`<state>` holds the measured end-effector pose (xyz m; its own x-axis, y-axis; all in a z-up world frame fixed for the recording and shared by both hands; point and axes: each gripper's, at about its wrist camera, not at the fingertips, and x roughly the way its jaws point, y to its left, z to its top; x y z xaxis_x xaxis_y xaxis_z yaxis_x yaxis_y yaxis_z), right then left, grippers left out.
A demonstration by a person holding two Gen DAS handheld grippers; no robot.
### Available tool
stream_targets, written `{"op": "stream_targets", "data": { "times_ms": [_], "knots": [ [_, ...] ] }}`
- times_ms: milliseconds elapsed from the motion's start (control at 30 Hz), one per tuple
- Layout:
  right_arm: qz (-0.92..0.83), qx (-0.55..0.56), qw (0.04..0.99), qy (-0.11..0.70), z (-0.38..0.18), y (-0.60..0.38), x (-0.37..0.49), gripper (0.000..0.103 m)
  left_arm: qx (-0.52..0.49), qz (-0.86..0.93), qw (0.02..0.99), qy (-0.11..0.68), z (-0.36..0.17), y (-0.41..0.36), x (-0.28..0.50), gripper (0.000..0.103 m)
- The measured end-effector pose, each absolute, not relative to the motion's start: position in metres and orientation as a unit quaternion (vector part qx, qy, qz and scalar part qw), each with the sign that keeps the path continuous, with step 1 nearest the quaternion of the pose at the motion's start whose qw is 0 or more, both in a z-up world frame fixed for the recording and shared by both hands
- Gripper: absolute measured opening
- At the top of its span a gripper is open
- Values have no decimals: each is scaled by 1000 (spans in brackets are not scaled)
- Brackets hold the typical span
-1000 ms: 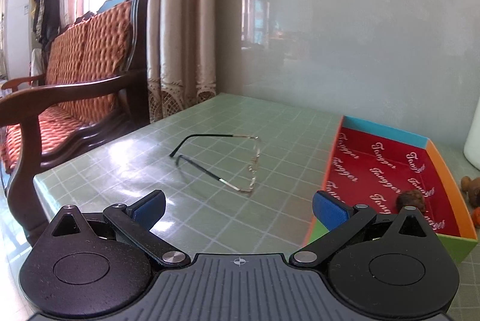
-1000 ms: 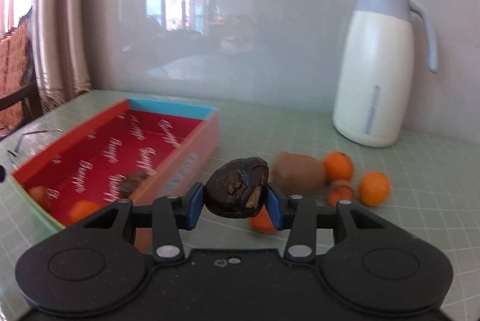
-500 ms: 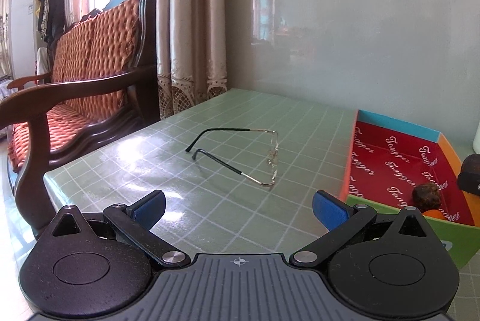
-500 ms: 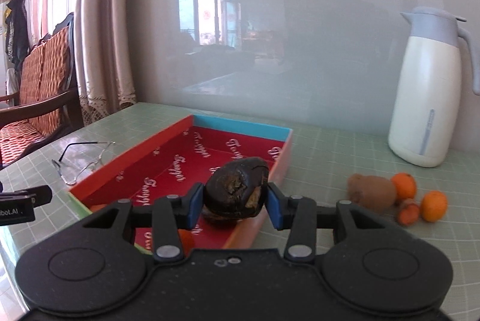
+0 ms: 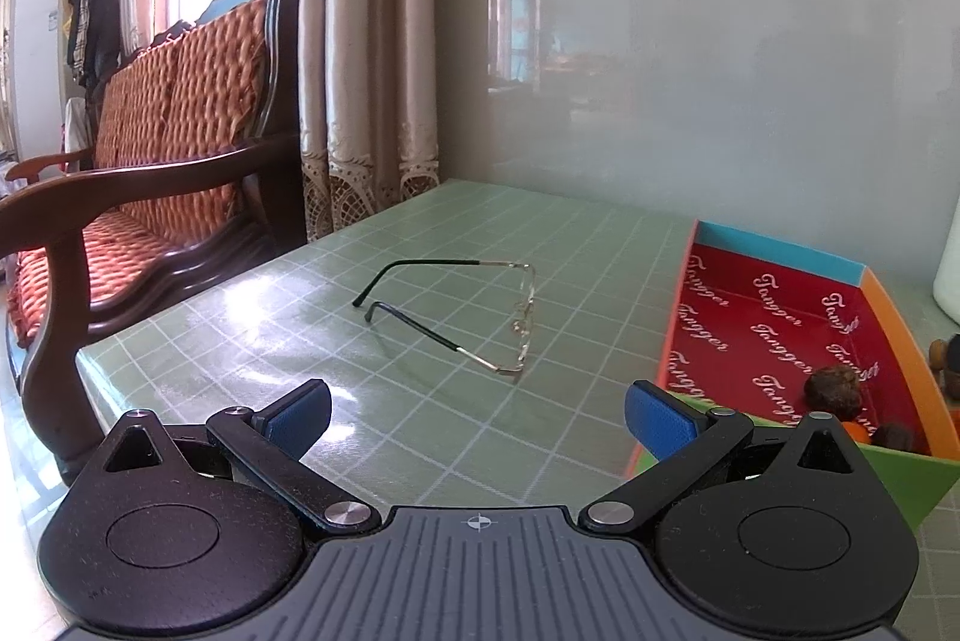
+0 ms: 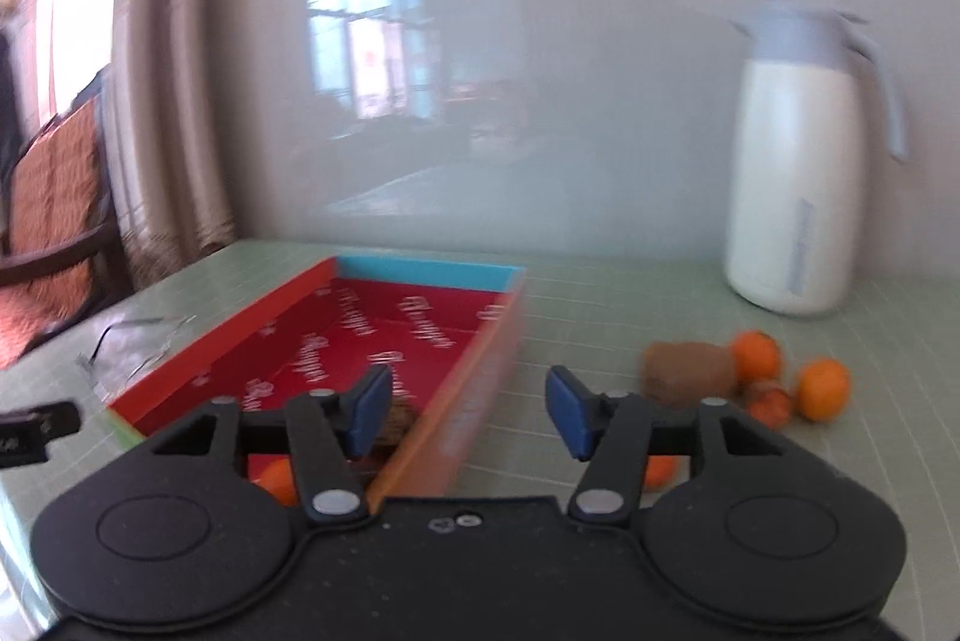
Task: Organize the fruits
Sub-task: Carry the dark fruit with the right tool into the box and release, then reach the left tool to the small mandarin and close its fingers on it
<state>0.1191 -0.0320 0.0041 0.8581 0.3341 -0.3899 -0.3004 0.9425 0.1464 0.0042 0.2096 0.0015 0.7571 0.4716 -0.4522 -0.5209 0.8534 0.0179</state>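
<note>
Now the right gripper (image 6: 468, 410) is opening its jaws, and nothing is sitting between the blue pads (image 6: 569, 410). A second ago, and half a second ago, those pads were clamping a dark, cracked fruit; that fruit is no longer in the grip. A dark lump (image 6: 396, 422) is showing just behind the left pad, down inside the red box (image 6: 384, 335), though blur is making it hard to say whether it is the same fruit. The right wrist view is smearing with motion, and the gripper is hanging over the box's near right wall.

Inside the box, the left wrist view is showing a rough brown fruit (image 5: 833, 390) lying against the right wall, with an orange piece (image 5: 858, 428) and another dark lump (image 5: 894, 436) just beside it at the near end; that last lump is not showing in the earlier left views. On the green table (image 6: 600, 317), to the right of the box, a kiwi (image 6: 687, 368) is lying touching a cluster of small oranges (image 6: 822, 389), much as before, with the white jug (image 6: 792, 197) standing behind them.

Meanwhile the left gripper (image 5: 477, 416) is holding its fingers wide apart and empty, unchanged, facing the spectacles (image 5: 480, 305) lying left of the box.
</note>
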Motion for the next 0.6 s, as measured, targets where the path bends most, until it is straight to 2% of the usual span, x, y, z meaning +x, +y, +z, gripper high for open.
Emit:
{"op": "stream_targets", "data": {
  "times_ms": [200,600],
  "knots": [
    [105,97,965,220,5,-85,129,61,-59,252,941,220,4,200,6,103],
    [48,71,973,215,-7,-146,125,64,-39,167,964,202,13,131,24,103]
  ]
}}
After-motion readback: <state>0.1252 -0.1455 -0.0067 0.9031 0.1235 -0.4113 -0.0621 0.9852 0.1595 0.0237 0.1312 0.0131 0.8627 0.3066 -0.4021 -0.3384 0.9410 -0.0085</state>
